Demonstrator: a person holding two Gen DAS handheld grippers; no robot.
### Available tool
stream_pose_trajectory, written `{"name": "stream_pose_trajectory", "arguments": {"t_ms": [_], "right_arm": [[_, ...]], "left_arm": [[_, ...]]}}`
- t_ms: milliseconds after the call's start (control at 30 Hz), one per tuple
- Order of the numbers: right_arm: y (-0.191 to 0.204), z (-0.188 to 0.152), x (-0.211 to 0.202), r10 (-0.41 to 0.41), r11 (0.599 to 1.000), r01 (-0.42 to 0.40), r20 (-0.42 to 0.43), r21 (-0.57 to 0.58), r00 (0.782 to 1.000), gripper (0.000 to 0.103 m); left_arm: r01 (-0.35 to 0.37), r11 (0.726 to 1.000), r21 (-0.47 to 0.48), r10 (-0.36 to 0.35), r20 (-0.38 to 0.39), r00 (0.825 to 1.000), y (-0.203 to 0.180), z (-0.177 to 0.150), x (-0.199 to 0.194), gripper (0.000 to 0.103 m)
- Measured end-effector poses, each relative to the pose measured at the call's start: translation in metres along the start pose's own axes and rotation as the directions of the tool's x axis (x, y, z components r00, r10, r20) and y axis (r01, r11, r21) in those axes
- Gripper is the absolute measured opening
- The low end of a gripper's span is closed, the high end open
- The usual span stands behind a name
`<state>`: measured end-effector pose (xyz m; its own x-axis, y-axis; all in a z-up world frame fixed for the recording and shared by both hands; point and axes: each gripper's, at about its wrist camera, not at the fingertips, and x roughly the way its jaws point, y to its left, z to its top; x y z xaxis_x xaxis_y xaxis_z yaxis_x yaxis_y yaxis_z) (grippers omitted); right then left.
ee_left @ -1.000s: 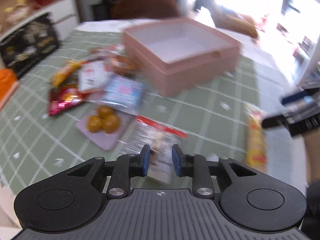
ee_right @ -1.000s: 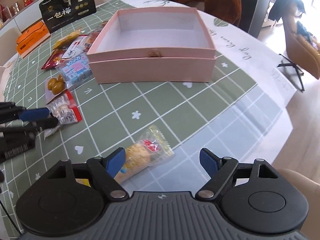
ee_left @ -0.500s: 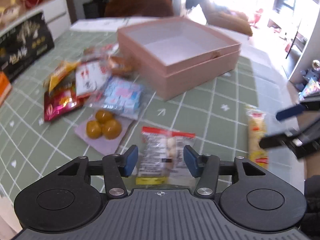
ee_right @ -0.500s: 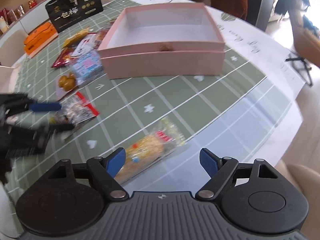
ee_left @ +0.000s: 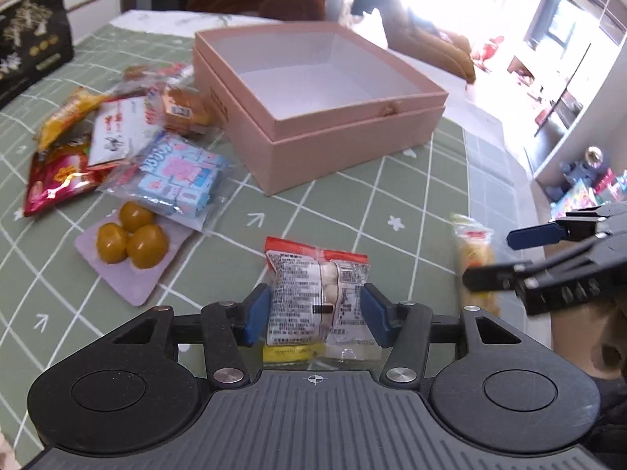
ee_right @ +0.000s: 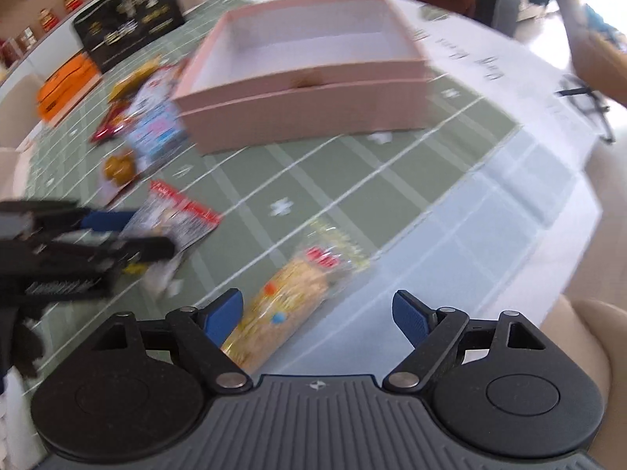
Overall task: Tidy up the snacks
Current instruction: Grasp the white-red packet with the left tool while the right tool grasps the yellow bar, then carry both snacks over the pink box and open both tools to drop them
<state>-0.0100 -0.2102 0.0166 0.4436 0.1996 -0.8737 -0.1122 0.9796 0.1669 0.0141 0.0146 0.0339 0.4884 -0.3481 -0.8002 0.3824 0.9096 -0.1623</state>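
A clear snack packet with a red top (ee_left: 317, 282) lies flat on the green checked tablecloth. My left gripper (ee_left: 315, 313) stands open astride it, one blue pad at each side edge, and I cannot see the pads squeezing it. In the right wrist view the same packet (ee_right: 184, 219) lies under the left gripper (ee_right: 151, 233). My right gripper (ee_right: 317, 315) is open wide above a long yellow snack packet (ee_right: 290, 293), which lies under its left finger. The open pink box (ee_left: 333, 117) stands empty further back.
Left of the pink box (ee_right: 305, 109) lies a pile of snacks: a blue and pink packet (ee_left: 180, 172), a tray of yellow balls (ee_left: 129, 235) and a red bag (ee_left: 55, 184). A black box (ee_left: 27, 39) and an orange box (ee_right: 66, 86) stand at the far left. The table edge (ee_right: 548, 235) runs close on the right.
My left gripper's jaws have gone from nearly shut to wide apart and now straddle the red-topped packet. The right gripper has stayed open over the yellow packet.
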Motion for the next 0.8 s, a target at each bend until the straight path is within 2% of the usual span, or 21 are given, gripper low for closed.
{"name": "stream_pose_trajectory", "arguments": {"t_ms": [67, 133, 233, 333, 433, 567, 633, 700, 733, 767, 800], "right_arm": [[-0.009, 0.002, 0.002, -0.042, 0.999, 0.042, 0.003, 0.010, 0.999, 0.083], [-0.017, 0.003, 0.004, -0.071, 0.997, 0.071, -0.012, 0.024, 0.997, 0.083], [-0.024, 0.004, 0.007, -0.060, 0.997, 0.061, -0.034, 0.041, 0.998, 0.083], [-0.022, 0.003, 0.003, -0.055, 0.998, 0.056, -0.038, 0.036, 0.998, 0.083], [-0.020, 0.000, -0.007, -0.069, 0.997, 0.070, -0.041, 0.038, 0.997, 0.083], [-0.017, -0.003, -0.015, -0.048, 0.997, 0.050, -0.041, 0.065, 0.998, 0.083], [-0.014, -0.005, -0.014, -0.036, 0.997, 0.038, -0.037, 0.060, 0.999, 0.082], [-0.011, -0.005, -0.010, -0.036, 0.998, 0.038, -0.047, 0.046, 0.998, 0.071], [-0.009, -0.005, -0.007, -0.030, 0.999, 0.032, -0.049, 0.042, 0.998, 0.068], [-0.008, -0.004, -0.005, -0.023, 0.999, 0.025, -0.048, 0.038, 0.999, 0.061], [-0.005, -0.003, -0.001, -0.019, 0.999, 0.021, -0.044, 0.028, 0.999, 0.058]], "left_arm": [[-0.014, 1.000, 0.009, 0.014, 0.012, 1.000, -0.005, -0.004, -0.004, 0.057], [-0.014, 0.999, 0.049, 0.014, -0.014, 1.000, -0.015, -0.005, 0.001, 0.058], [-0.007, 0.996, 0.086, 0.009, -0.023, 1.000, -0.025, -0.007, 0.009, 0.061], [-0.040, 0.993, 0.108, 0.042, -0.017, 0.999, -0.034, -0.003, 0.016, 0.060], [-0.065, 0.995, 0.077, 0.066, -0.007, 0.998, -0.039, 0.005, 0.024, 0.061], [-0.094, 0.994, 0.063, 0.092, 0.027, 0.995, -0.042, 0.014, 0.034, 0.058], [-0.091, 0.995, 0.039, 0.090, 0.034, 0.995, -0.040, 0.016, 0.035, 0.053], [-0.057, 0.998, -0.019, 0.058, 0.047, 0.997, -0.033, 0.013, 0.031, 0.032], [-0.025, 0.998, -0.054, 0.028, 0.054, 0.998, -0.027, 0.010, 0.028, 0.025], [-0.016, 0.997, -0.077, 0.020, 0.061, 0.998, -0.024, 0.007, 0.025, 0.020], [-0.017, 0.995, -0.096, 0.024, 0.067, 0.997, -0.021, 0.004, 0.021, 0.020]]}}
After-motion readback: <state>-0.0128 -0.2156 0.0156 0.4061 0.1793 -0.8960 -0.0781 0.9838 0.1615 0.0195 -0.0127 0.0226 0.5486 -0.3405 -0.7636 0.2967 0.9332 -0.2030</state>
